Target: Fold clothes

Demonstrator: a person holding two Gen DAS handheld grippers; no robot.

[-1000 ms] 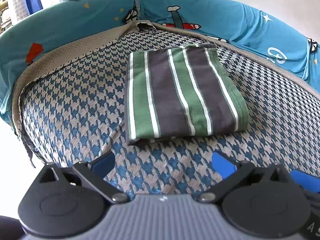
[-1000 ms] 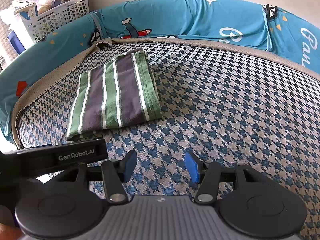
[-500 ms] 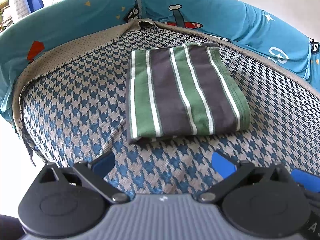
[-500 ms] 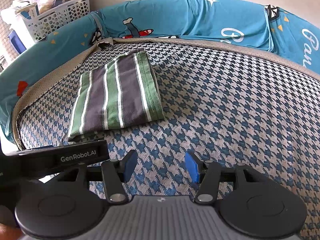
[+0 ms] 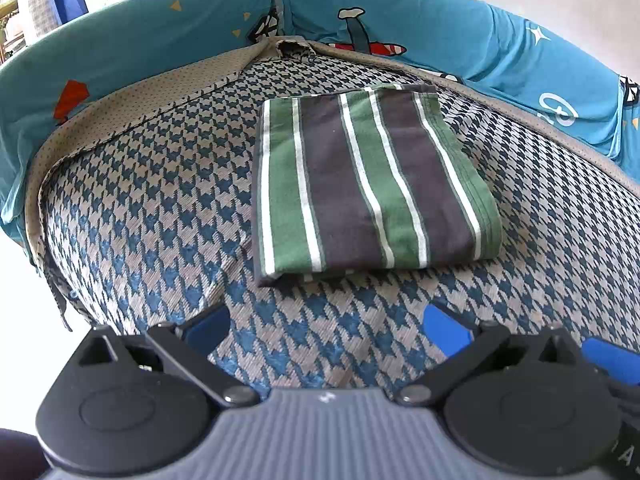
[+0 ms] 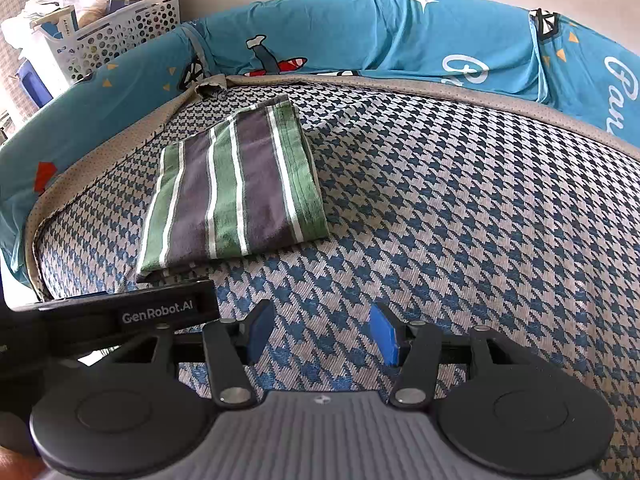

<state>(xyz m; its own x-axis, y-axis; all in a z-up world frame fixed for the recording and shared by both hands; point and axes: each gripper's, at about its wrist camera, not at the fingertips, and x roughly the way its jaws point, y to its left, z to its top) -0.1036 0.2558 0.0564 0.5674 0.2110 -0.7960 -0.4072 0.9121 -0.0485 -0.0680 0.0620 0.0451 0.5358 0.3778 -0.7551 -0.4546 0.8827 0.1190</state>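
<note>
Nothing much has moved since a second ago: both grippers hang in the same spots. Closest, the left gripper [image 5: 326, 322] has its two blue pads spread wide, with nothing between them. The right gripper [image 6: 322, 334] is about half open and empty too. Past them lies one folded cloth with green, grey and white stripes [image 5: 368, 184], flat on the blue-and-white checked bed cover [image 6: 460, 208], near its far left corner. Lots of bare cover stretches to the right. One blue cartoon-print cushion wall [image 6: 400, 36] runs along the far edge. One white plastic basket with holes [image 6: 108, 36] stands behind the corner.
</note>
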